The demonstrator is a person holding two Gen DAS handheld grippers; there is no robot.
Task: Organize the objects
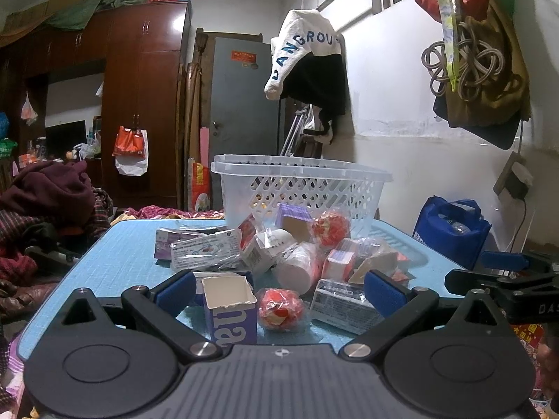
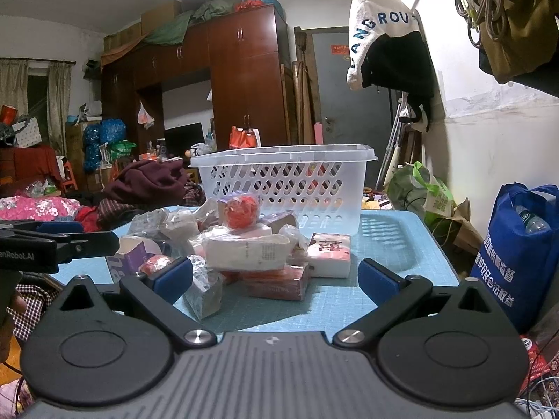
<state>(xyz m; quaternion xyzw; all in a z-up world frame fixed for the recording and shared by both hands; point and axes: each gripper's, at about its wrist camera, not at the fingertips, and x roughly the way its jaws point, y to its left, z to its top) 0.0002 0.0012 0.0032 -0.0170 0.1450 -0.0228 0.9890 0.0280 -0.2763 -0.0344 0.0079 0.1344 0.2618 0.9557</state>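
The left gripper [image 1: 277, 291] is held low over the near edge of the light blue table [image 1: 132, 241], its blue-padded fingers [image 1: 176, 291] spread wide with nothing gripped. Between them, toward 11 o'clock, an opened purple and white carton [image 1: 230, 310] is seen standing upright, and just beside it at 12 o'clock a round red-and-white wrapped ball [image 1: 281, 309] lies on the table. The right gripper [image 2: 276, 277] is likewise held wide apart and empty, with a foil-wrapped grey block [image 2: 204, 291] just inside its left finger [image 2: 173, 279]. Beyond, at 12 o'clock, a heap of wrapped packets is piled, among them a white tissue pack [image 2: 249, 251] and a pink and white tissue pack [image 2: 330, 253]. Behind the heap, a translucent white perforated plastic basket [image 2: 290, 181] stands at the table's far side.
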